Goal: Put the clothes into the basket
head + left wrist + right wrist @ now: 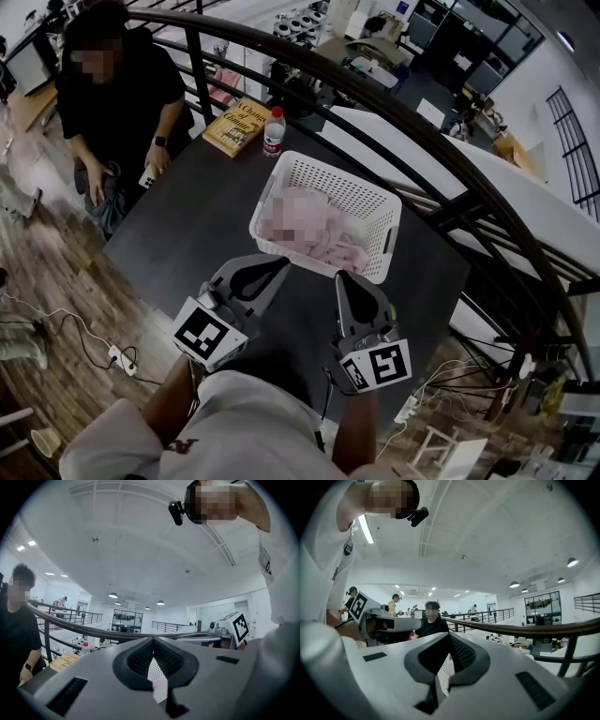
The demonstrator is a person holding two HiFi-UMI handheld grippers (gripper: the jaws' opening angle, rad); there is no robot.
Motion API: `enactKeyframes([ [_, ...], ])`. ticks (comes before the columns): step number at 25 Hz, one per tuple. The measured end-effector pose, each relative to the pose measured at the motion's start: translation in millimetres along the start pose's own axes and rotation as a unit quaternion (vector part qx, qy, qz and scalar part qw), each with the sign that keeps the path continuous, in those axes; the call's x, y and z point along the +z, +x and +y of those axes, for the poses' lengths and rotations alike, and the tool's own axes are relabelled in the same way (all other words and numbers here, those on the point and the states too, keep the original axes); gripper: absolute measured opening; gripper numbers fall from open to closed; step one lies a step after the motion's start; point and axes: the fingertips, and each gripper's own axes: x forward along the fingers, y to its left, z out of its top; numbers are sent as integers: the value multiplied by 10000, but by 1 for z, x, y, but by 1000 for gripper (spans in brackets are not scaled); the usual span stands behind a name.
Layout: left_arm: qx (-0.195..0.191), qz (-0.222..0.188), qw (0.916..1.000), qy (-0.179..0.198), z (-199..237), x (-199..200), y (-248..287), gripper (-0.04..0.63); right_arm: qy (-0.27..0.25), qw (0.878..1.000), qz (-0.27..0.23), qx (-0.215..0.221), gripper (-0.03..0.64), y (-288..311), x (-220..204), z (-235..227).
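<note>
Seen from the head view, a dark tabletop point(187, 234) is shown from steeply above. The left tool point(279, 263) and the right tool point(344, 277) are held side by side above its near edge, tips pointing away from the wearer. A white lattice basket point(389, 211) is set just ahead of both tips. Pink clothes point(314, 230) are piled inside it, partly covered by a blur patch. Beyond the basket, ahead and to the left of the left tool, a yellow book point(236, 125) and a red-capped bottle point(273, 131) are placed close together. A person in black point(122, 94) is stood at the tabletop's far left corner. A dark curved railing point(375, 103) is seen past the basket.

How the jaws stand is shown only in the two gripper views. In the left gripper view, the left tool point(153, 641) is seen with its jaws brought together and nothing gripped. Through the narrow slit between them, a strip of basket lattice point(153, 670) and a touch of pink cloth point(160, 684) are glimpsed. The bottle point(85, 646) and book point(65, 660) are seen low on the left.

In the right gripper view, the right tool point(450, 637) is likewise closed and empty, with only white lattice point(446, 667) seen through its slit. The person in black point(431, 623) is seen beyond its tips.
</note>
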Motion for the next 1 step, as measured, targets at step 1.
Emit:
enactKeyframes([
  [1,-2,-1,10000,0,0,0,0,3,-1,10000,3,1,18,0,0,1],
])
